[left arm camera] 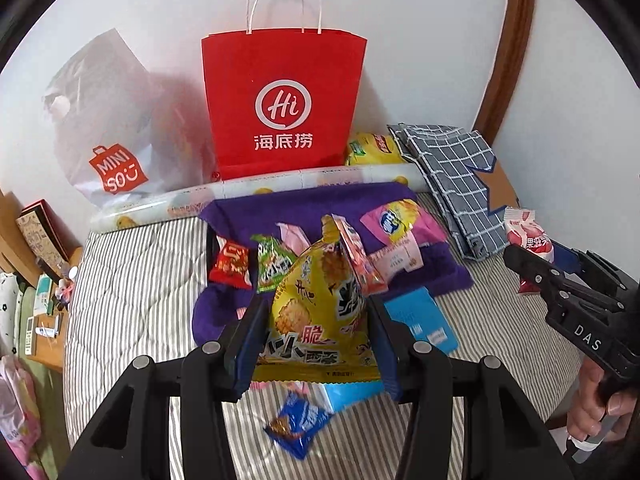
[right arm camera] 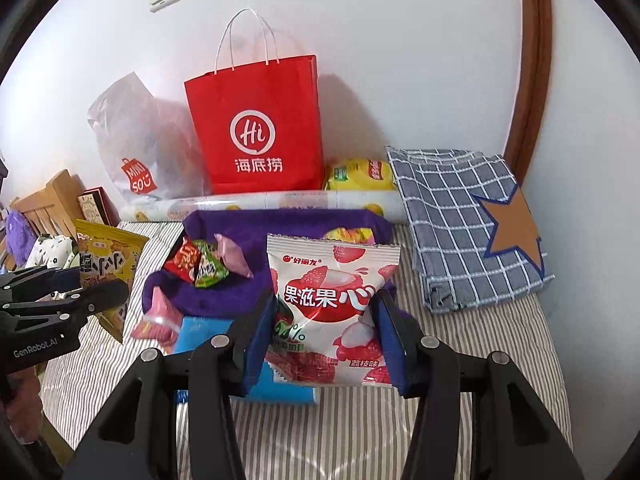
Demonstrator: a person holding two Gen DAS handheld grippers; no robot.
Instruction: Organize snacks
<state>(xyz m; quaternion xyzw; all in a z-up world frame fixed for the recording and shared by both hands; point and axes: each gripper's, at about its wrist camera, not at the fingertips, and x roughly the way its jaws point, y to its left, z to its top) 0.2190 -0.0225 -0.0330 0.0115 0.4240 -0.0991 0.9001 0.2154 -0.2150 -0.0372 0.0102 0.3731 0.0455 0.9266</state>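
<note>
Yellow snack bag (left arm camera: 316, 312) is clamped in the left hand-held gripper (left arm camera: 316, 344) at lower centre; lychee packet (right arm camera: 332, 312) is clamped in the right hand-held gripper (right arm camera: 326, 340).

Both wrist cameras look forward and steeply down along their own fingers, close over the striped bed (left arm camera: 132, 280) toward the wall. The left view sits left of the right. Both share the red paper bag (left arm camera: 280, 104) at the bed's far edge.
</note>
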